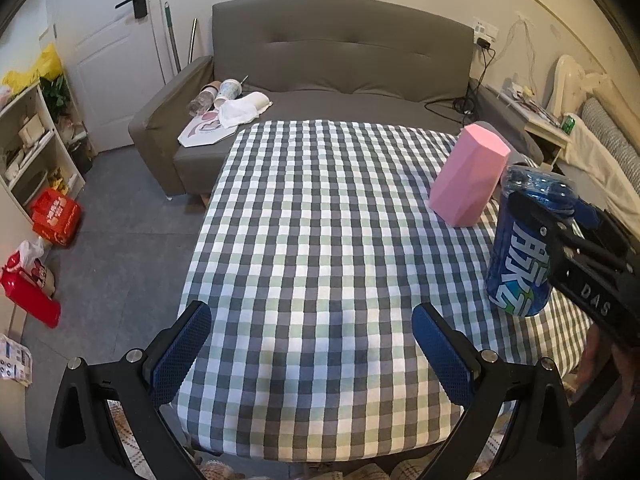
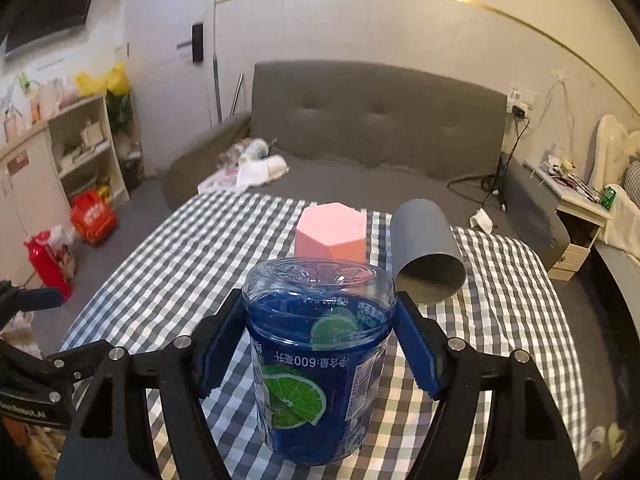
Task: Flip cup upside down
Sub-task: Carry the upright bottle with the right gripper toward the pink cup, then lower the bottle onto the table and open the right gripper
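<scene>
A blue cup [image 2: 316, 364] made from a cut drink bottle, with a lime label whose print reads upside down, stands on the checked tablecloth [image 2: 160, 264] with its closed base up. My right gripper [image 2: 320, 348] is shut on it, one blue pad on each side. The same cup [image 1: 520, 256] shows at the right edge of the left wrist view, held by the right gripper [image 1: 560, 236]. My left gripper [image 1: 312, 344] is open and empty over the near middle of the table.
A pink hexagonal cup [image 2: 331, 232] stands upside down behind the blue one; it also shows in the left wrist view [image 1: 470, 176]. A grey cup [image 2: 426, 244] lies on its side to its right. A grey sofa [image 1: 340, 64] sits behind the table.
</scene>
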Demonstrator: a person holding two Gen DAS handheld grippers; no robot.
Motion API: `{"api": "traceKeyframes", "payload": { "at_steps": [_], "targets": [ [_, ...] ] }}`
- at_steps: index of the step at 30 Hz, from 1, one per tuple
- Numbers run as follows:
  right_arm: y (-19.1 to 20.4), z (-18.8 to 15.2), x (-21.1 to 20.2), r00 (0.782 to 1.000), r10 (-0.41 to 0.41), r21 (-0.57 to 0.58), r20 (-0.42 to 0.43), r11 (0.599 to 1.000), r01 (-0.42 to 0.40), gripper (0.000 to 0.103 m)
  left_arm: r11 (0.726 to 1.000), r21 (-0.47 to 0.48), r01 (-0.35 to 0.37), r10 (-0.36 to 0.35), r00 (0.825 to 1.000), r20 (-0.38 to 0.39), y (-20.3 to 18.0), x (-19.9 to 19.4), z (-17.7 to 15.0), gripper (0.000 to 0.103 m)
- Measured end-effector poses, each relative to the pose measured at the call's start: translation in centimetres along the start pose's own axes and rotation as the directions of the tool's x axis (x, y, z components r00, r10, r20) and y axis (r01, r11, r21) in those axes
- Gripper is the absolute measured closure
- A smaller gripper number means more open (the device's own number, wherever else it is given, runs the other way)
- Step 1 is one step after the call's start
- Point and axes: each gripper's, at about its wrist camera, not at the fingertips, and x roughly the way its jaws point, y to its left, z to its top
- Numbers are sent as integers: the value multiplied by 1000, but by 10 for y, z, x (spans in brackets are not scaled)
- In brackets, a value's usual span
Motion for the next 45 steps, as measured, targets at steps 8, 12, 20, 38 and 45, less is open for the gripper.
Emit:
{"api": "traceKeyframes", "payload": {
  "at_steps": [8, 12, 20, 38, 45],
  "targets": [
    [-3, -28, -17, 998, -6, 5, 66, 1000, 6, 30, 1000, -8, 0, 0, 1000, -8, -4, 3, 2, 0],
    [-6, -36, -26, 998, 5, 11, 57, 1000, -6, 30, 1000, 2, 2, -2, 1000, -7, -9, 3, 2, 0],
    [-6, -44, -38, 1000, 11, 7, -7, 1000, -11, 30, 1000, 12, 1, -1, 1000, -2, -14, -3, 0, 0],
    [-15, -38, -81, 998, 9, 38, -67, 999, -6, 20, 999, 35, -35, 31, 994, 104, -34, -38, -14, 0],
    [-47, -43, -116, 997, -31, 86, -67, 996, 37, 20, 999, 44, -8, -1, 981, 194, -66, -71, -15, 0]
  ]
}}
